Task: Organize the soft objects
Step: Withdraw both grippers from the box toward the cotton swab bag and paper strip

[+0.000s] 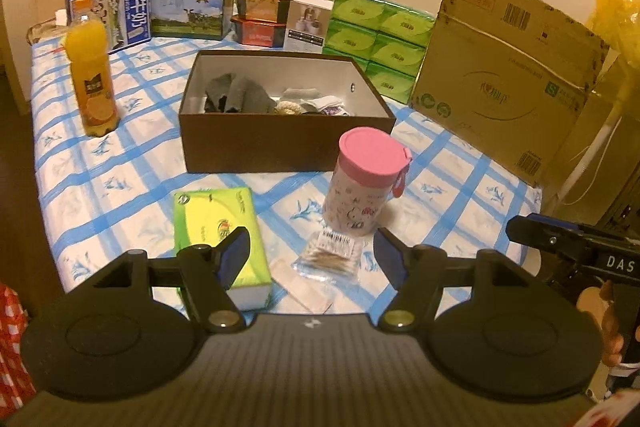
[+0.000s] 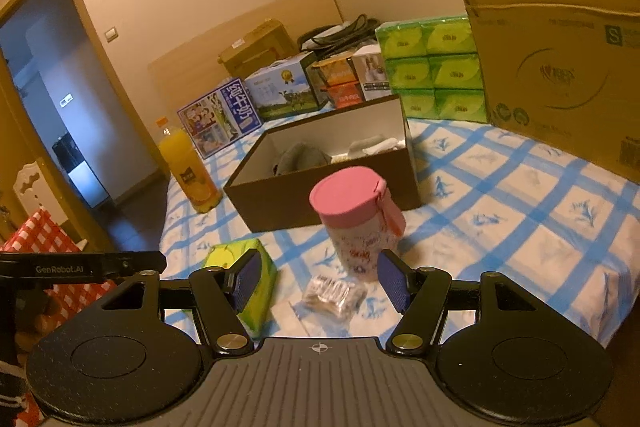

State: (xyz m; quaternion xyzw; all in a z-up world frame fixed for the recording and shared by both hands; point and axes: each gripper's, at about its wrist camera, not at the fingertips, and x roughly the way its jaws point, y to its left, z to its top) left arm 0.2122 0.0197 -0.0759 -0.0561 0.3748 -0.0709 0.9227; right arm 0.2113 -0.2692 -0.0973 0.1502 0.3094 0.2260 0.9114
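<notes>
Nearest the cameras, the left gripper (image 1: 308, 259) and the right gripper (image 2: 318, 279) both hovered over the front of the bed with their blue-padded fingers spread wide apart and nothing between them. Just beyond them, on the blue-checked sheet (image 1: 452, 187), lay a small clear packet (image 1: 330, 255) with a green tissue pack (image 1: 218, 227) to its left and a pink-lidded canister (image 1: 366, 183) standing upright just behind it. Further back sat the open brown box (image 1: 280, 143), holding the soft things: grey socks (image 1: 240, 95) bunched at the left and paler socks (image 1: 320, 101) towards the right. An orange juice bottle (image 1: 93, 75) stood left of the box. Along the far edge were milk cartons (image 1: 116, 13), stacked green tissue packs (image 1: 376, 39) and a large cardboard box (image 1: 508, 75).
</notes>
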